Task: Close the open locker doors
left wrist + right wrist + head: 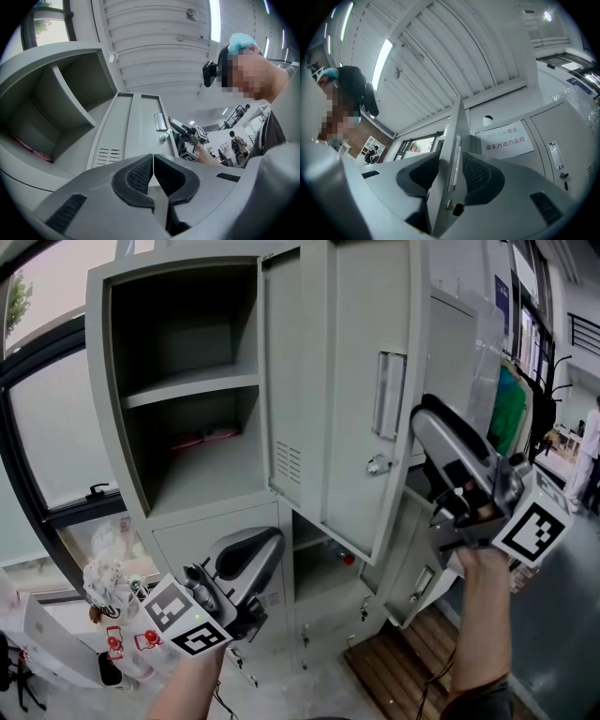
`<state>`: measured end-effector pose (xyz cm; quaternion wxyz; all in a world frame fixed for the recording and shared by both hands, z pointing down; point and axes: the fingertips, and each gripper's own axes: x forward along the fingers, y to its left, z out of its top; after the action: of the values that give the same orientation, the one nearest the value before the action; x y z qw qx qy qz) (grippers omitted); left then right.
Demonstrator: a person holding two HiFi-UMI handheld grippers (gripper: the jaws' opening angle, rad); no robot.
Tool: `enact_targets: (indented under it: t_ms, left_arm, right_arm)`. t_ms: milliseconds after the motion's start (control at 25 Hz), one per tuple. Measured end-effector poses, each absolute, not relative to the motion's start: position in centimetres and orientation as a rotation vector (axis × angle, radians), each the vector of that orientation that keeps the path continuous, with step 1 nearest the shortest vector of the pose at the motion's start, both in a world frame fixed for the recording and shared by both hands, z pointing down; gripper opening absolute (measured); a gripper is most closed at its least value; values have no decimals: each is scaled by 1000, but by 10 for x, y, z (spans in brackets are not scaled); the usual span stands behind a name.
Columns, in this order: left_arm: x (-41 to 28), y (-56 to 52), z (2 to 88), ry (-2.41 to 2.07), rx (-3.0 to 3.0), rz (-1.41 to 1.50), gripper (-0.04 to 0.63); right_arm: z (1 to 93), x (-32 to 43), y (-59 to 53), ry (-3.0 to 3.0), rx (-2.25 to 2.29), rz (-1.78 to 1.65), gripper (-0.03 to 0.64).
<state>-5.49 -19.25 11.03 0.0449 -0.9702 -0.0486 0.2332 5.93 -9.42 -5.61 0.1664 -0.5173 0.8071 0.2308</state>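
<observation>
Centre of frame: open locker door | right gripper jaws spread, straddling door edge | left gripper jaws pressed together, empty | risk: unclamped edge may slip out, door swinging wider.

I'm holding two grippers: the left gripper and the right gripper. Two locker doors stand open, the upper door and the lower door. One shelf, one red item.
</observation>
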Motion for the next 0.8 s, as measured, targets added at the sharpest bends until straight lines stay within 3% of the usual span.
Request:
enact_targets:
  t_ms: [800]
  left_arm:
    - [-99,-197,115,-90,-2967,710,12]
  right_arm:
    - [-56,14,-101,2364,-1323,598,118]
